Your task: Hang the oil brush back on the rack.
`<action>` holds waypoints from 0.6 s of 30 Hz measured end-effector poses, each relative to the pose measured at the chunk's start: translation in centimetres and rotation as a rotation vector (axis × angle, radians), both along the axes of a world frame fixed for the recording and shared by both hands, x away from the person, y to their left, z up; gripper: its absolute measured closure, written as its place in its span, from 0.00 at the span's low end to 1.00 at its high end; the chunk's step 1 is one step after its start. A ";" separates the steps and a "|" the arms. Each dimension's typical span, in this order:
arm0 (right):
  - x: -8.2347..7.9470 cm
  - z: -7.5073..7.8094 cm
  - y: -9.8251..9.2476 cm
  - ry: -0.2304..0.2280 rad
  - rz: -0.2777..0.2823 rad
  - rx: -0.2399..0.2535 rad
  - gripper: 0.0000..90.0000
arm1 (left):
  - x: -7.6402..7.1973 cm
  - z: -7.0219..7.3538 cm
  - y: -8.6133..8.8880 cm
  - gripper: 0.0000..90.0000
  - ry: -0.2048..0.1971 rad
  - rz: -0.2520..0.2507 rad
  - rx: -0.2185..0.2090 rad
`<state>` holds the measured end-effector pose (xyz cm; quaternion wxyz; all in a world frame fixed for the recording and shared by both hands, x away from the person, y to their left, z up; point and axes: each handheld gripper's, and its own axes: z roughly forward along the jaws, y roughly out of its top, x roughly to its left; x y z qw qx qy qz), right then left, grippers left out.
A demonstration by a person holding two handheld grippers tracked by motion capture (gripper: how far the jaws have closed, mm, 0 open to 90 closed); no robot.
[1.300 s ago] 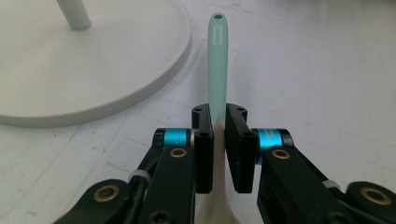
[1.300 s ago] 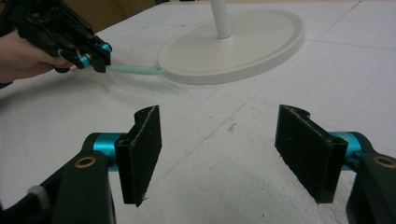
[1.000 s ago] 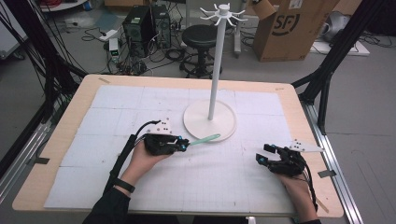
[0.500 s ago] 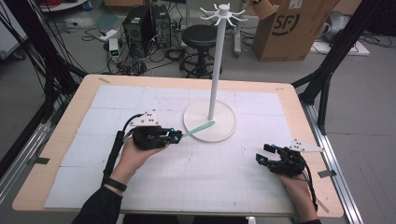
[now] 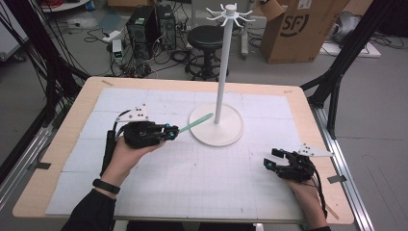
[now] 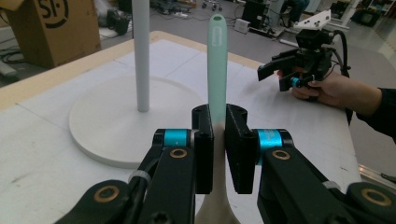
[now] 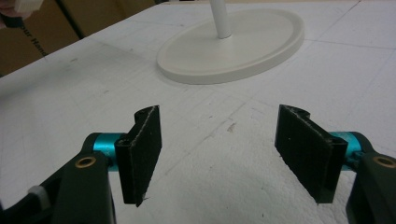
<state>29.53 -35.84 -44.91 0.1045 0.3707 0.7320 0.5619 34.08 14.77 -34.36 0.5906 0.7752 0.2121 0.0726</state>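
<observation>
A: Left gripper (image 6: 216, 140) first: jaws clamped tight on the pale shaft of that mint-green utensil (image 6: 216, 60), slotted handle end sticking straight out ahead of them.

B: And it's moved! A second back it was low over the tabletop, tip short of the stand's base. Now the hand has come up and the green tip hangs over the near-left rim of the round base (image 5: 216, 126).

A: Right, the utensil (image 5: 195, 123) is off the tabletop altogether, carried in the air towards the white pole (image 5: 223, 67).

B: Heading for those hooks (image 5: 230, 13) at the top, I'd guess; that slot looks made for hanging. There's a good climb left.

A: The right gripper (image 5: 278, 160)?

B: Hasn't budged. Parked near the front-right corner, jaws wide apart, nothing between them, bare tabletop (image 7: 219, 140) below.
</observation>
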 end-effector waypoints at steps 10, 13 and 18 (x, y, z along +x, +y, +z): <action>0.0 0.0 0.0 0.002 -0.001 0.002 0.35 | 0.3 3.7 0.9 0.91 -0.031 0.030 0.017; 0.0 0.0 0.0 0.002 -0.001 0.002 0.35 | 0.6 5.2 1.0 0.91 -0.037 0.031 0.027; 0.0 0.0 0.0 0.003 -0.002 0.001 0.35 | 0.8 7.6 1.0 0.91 -0.068 0.033 0.055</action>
